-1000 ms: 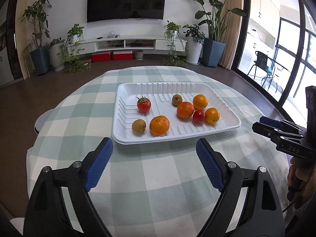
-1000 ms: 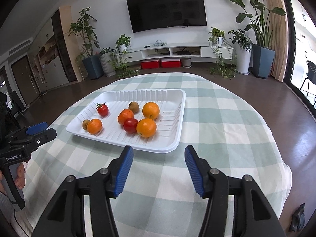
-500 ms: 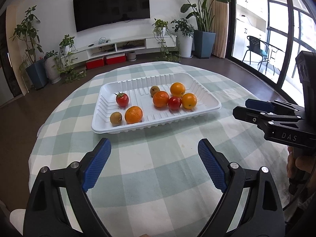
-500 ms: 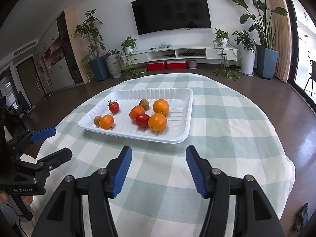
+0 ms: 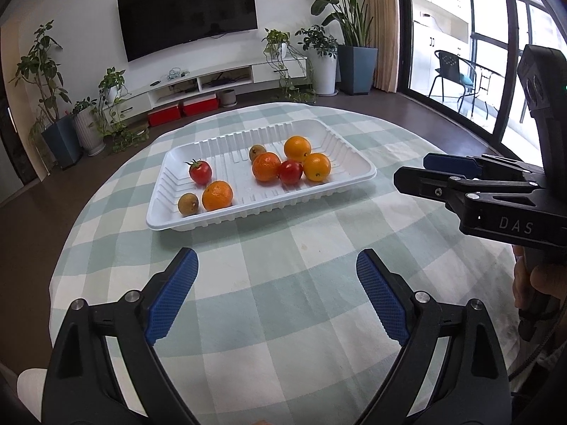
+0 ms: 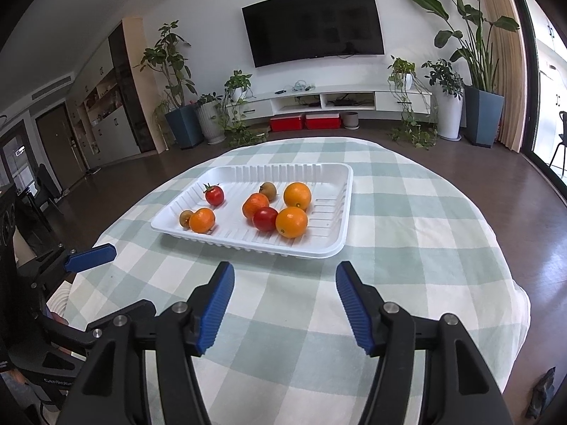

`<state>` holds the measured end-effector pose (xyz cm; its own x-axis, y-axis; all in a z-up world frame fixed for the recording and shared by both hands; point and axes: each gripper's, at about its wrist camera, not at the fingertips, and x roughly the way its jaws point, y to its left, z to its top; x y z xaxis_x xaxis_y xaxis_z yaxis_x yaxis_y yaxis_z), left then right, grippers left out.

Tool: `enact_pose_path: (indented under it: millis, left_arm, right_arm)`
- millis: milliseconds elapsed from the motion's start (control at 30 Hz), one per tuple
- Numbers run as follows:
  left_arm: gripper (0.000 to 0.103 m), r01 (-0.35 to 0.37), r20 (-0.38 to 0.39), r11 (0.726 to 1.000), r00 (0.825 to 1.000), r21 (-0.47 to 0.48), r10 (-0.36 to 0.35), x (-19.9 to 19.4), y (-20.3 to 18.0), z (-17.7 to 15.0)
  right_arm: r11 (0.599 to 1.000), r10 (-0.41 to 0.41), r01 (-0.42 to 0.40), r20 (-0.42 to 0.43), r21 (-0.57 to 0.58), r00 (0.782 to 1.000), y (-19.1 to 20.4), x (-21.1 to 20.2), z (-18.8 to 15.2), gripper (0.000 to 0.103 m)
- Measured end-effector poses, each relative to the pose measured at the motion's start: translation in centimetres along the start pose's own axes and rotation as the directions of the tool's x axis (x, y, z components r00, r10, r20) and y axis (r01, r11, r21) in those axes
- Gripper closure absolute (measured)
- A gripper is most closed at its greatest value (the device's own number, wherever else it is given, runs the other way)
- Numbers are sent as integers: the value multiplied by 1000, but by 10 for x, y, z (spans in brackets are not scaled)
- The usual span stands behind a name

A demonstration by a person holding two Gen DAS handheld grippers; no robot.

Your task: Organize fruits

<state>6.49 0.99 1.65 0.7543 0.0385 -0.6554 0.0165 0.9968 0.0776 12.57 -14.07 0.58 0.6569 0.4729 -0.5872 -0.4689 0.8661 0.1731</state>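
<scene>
We see the white tray (image 5: 358,163) at twelve o'clock on the checked tablecloth (image 5: 283,283), holding oranges (image 5: 217,195), tomatoes (image 5: 200,171) and small brown fruits (image 5: 187,204). Left gripper (image 5: 276,295) and right gripper (image 6: 285,304) have just been opening; nothing lies between either pair, both short of the tray.
</scene>
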Motion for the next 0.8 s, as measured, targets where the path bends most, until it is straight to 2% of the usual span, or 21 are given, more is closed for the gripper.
enact_pose_path:
  millis: [800]
  left_arm:
    - [10, 4, -18, 999, 1000, 33, -4, 1, -12, -5]
  right_arm:
    - [1000, 5, -5, 2, -4, 1000, 3, -1, -1, 39]
